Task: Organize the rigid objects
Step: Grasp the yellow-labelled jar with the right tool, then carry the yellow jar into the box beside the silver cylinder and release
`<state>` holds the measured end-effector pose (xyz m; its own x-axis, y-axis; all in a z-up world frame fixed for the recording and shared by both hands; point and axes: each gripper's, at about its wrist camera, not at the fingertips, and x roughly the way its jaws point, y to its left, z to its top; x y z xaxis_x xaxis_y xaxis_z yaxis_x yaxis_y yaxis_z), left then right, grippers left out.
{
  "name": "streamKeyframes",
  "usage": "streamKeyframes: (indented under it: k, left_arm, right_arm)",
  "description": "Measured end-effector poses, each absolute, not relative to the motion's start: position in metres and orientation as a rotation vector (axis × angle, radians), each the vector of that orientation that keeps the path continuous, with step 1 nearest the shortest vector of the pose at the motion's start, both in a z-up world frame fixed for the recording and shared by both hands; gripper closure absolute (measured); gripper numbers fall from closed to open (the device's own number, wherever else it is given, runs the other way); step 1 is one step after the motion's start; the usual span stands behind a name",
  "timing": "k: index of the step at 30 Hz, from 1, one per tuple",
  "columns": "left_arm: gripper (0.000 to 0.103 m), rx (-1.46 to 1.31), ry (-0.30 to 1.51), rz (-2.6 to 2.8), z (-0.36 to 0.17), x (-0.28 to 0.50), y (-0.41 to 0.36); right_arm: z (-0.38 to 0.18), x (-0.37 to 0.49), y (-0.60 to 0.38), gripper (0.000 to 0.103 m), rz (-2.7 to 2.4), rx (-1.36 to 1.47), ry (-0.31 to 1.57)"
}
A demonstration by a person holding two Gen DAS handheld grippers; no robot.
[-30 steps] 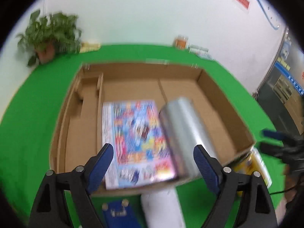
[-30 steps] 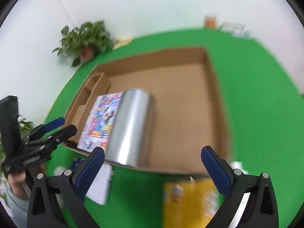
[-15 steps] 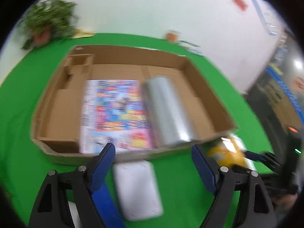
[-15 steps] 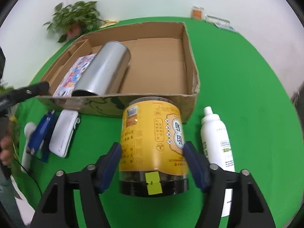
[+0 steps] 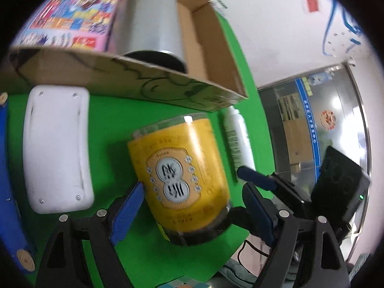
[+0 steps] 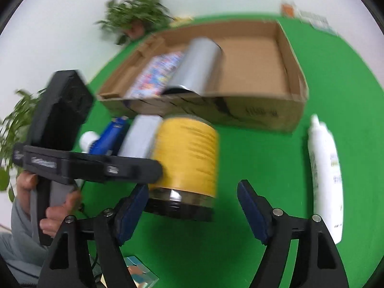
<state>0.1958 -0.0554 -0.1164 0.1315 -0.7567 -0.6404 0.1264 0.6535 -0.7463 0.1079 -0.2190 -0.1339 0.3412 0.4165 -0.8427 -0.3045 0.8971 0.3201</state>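
White case [image 5: 57, 148] on green table [image 5: 108, 124], left hand-held gripper [image 5: 192, 206] wide astride lying yellow jar [image 5: 182, 177], pads apart from it, right hand-held gripper [image 6: 192, 206] opening, jar beside left pad, white bottle [image 6: 326, 168] rightmost.

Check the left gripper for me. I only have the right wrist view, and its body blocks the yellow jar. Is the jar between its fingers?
Observer: Yes. In the left wrist view the yellow jar lies on its side between the fingers of the left gripper.
Operator: Clamped?
Observer: It doesn't look so. A gap shows between the jar and the finger on the picture's right.
Operator: What's beside the jar on the other side?
Observer: A white case lies flat on the green cloth, with a screw showing at each corner.
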Motion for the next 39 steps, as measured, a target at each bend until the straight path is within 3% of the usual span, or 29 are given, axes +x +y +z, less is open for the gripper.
streamKeyframes:
  k: [6,14,19,30,39]
  left_arm:
    - [0.019,-0.576,1.321,-0.647,-0.126,0.194,-0.051]
    - [0.019,-0.563,1.294,-0.628,-0.124,0.186,-0.046]
    - [0.021,-0.485,1.252,-0.616,-0.106,0.179,-0.052]
    - [0.022,-0.28,0.966,-0.621,0.012,0.199,-0.069]
    - [0.022,-0.261,0.957,-0.643,0.063,0.275,-0.082]
  right_arm:
    - [-0.162,0.13,-0.202,0.026,0.618,0.264,1.254]
    - [-0.177,0.137,-0.181,0.019,0.59,0.228,1.263]
    - [-0.173,0.134,-0.169,0.02,0.538,0.177,1.217]
    - [-0.071,0.147,-0.18,0.02,0.513,0.112,0.932]
    - [0.0,0.224,-0.199,0.021,0.493,0.135,0.873]
